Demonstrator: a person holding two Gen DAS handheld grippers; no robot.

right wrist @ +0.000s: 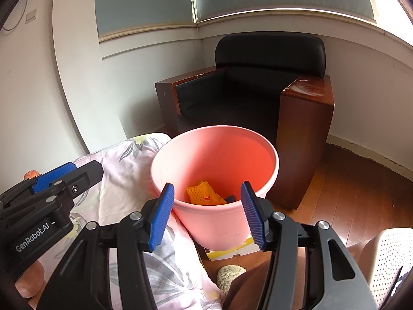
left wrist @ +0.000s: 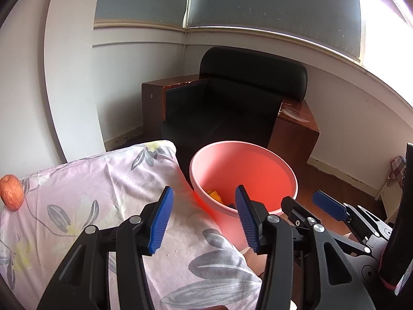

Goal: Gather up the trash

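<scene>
A pink bin (left wrist: 258,173) stands on the floor beside a table with a floral cloth (left wrist: 103,193). In the right wrist view the bin (right wrist: 219,222) holds orange foam netting (right wrist: 202,193) and a dark blue scrap. My left gripper (left wrist: 204,217) is open and empty above the table's right edge, next to the bin. My right gripper (right wrist: 206,213) is open and empty over the bin's near rim. The right gripper shows at the right of the left wrist view (left wrist: 307,206). The left gripper shows at the left of the right wrist view (right wrist: 67,174).
An apple (left wrist: 11,191) lies at the table's far left. A black armchair (left wrist: 232,108) with brown wooden sides stands behind the bin. A yellow-and-white box (right wrist: 232,250) sits under the bin, a stone (right wrist: 228,276) lies near it, and a white perforated object (right wrist: 389,258) is at right.
</scene>
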